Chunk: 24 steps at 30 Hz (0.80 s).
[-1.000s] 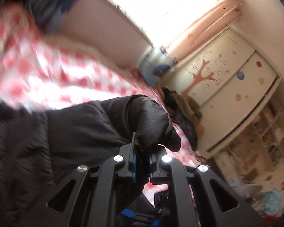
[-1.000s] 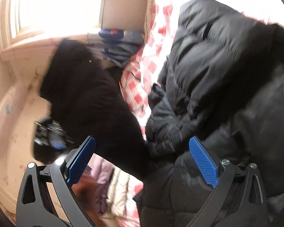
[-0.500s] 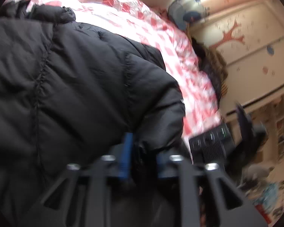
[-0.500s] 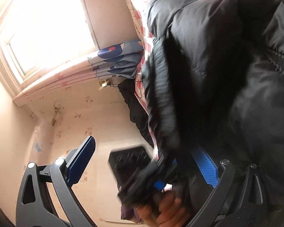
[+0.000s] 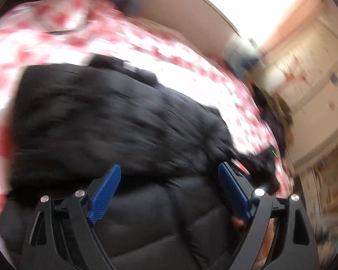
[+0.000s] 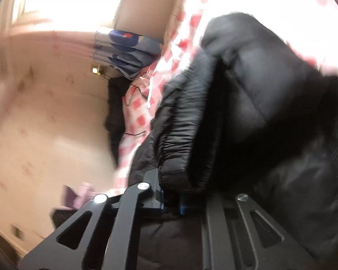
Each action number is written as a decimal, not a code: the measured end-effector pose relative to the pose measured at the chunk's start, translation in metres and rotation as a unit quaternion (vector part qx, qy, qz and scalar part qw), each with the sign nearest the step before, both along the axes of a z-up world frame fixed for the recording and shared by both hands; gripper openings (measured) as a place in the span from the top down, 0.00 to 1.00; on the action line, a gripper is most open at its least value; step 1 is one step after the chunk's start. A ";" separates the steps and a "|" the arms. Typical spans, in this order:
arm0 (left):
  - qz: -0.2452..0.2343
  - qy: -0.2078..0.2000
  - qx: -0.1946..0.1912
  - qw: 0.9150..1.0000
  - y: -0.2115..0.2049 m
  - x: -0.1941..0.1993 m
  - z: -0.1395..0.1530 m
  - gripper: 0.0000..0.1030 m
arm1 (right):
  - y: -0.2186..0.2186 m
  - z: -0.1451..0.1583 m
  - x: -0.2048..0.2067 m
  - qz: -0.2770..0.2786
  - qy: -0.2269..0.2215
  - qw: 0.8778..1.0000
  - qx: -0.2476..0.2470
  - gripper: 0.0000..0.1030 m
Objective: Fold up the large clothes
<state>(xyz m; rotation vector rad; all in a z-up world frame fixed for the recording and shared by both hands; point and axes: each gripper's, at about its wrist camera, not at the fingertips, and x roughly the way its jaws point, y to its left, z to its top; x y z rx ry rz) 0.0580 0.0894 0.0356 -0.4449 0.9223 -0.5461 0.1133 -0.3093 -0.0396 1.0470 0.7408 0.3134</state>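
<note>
A black puffer jacket lies on a bed with a red and white checked sheet. In the left wrist view my left gripper is open, its blue pads spread just above the jacket and holding nothing. In the right wrist view my right gripper is shut on a ribbed edge of the jacket, which bulges up above the pads. The left wrist view is blurred by motion.
A blue patterned cloth lies by the wall near the window. A dark garment hangs off the bed's edge. A wardrobe with a tree picture stands at the right. Another dark, brown-trimmed garment lies at the bed's far end.
My left gripper has let go of the jacket and opened. My right gripper, open before, has closed on the jacket's edge. Both views have swung.
</note>
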 end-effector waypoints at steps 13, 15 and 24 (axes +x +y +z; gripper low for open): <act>0.098 -0.036 -0.013 0.994 0.052 0.058 0.005 0.07 | -0.049 0.075 0.032 0.001 -0.033 0.979 -0.201 0.94; 0.093 0.021 0.024 0.995 0.039 0.078 -0.037 0.07 | -0.072 0.025 0.028 0.012 0.035 0.980 -0.196 0.94; 0.079 -0.031 0.076 0.993 0.031 0.074 -0.015 0.07 | -0.095 0.066 -0.015 -0.049 -0.037 0.970 -0.234 0.41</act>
